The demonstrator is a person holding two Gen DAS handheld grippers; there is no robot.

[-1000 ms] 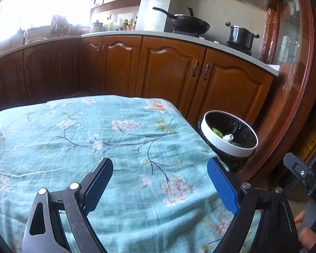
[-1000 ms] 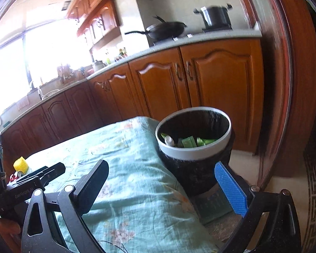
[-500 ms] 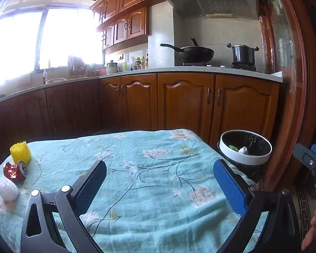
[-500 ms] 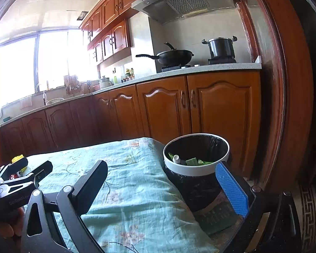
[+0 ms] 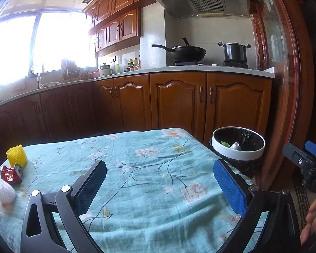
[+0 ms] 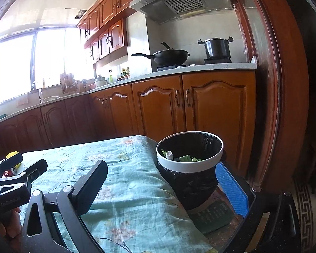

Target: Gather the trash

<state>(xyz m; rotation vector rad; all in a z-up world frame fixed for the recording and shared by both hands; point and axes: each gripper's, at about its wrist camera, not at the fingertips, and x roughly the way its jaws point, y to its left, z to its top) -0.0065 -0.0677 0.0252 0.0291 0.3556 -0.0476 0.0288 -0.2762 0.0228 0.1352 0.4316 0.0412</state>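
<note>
Left gripper point(image 5: 159, 181): jaws spread wide, empty, held over the middle of the counter. Right gripper point(image 6: 161, 184): jaws likewise apart, empty, at the counter's right edge beside the bin.

Trash remaining, all at the counter's far-left corner:
- crushed red can point(image 5: 11, 174), lying on its side;
- yellow foam net point(image 5: 16, 156), upright, just behind the can and touching it;
- white foam net point(image 5: 4, 190), nearer the front-left edge, close to the can.

Trash bin point(image 5: 239, 147): white rim, black liner, off the counter's right edge, already holding green scraps and a small white bottle.

Handling note: the step in hand is likely the reach for the left-corner items. Best taken by the left gripper, one piece at a time. Close across the can's crushed waist; squeeze the nets gently, as they will likely compress and slip. Avoid snagging the floral cloth point(image 5: 149, 168).
</note>
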